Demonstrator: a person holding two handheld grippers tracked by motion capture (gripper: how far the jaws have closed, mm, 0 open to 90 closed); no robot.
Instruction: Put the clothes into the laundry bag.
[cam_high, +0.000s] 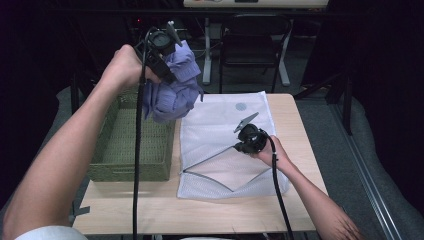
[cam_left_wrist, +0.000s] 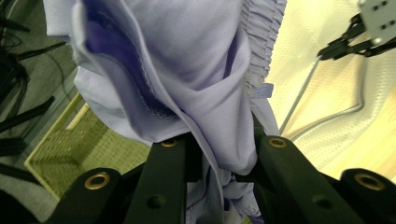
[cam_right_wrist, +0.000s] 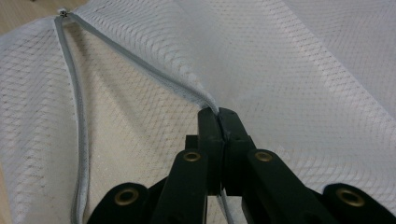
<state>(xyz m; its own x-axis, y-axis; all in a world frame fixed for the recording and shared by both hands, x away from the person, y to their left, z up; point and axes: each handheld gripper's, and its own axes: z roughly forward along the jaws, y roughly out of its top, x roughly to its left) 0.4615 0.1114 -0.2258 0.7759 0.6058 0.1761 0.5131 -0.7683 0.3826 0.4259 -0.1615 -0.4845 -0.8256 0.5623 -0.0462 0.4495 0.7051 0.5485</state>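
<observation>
**Mesh bag held open at zipper edge; lilac garment lifted beside basket**

Landmark: white mesh laundry bag (cam_high: 220, 145), lying flat on the wooden table (cam_high: 165, 210).

Near edge of the bag: its mouth gapes toward the person, and the grey zipper (cam_right_wrist: 77, 121) runs in a V along the opening. The bag's lower layer lies on the table under the raised edge.

Right gripper (cam_high: 239, 146): over the middle of the bag, just above the mouth. Jaws fully together, pinching the upper zipper edge of the mesh; in the right gripper view the fabric tents up to the pinch point. The person's right hand (cam_high: 272, 152) is at the bag's right side.

Left of the bag: green woven basket (cam_high: 125, 145), standing on the table, its right wall just beside the bag's left edge.

Far left corner of the bag: left gripper (cam_high: 165, 75), raised off the table over the basket's far end. Jaws nearly closed, clamped on a bunched lilac garment (cam_high: 172, 90). The garment hangs free from the jaws, its lower folds close to the bag's far left corner; a gathered elastic band (cam_left_wrist: 259, 42) is visible.

Beyond the bag: a dark chair (cam_high: 252, 45) behind the table.
</observation>
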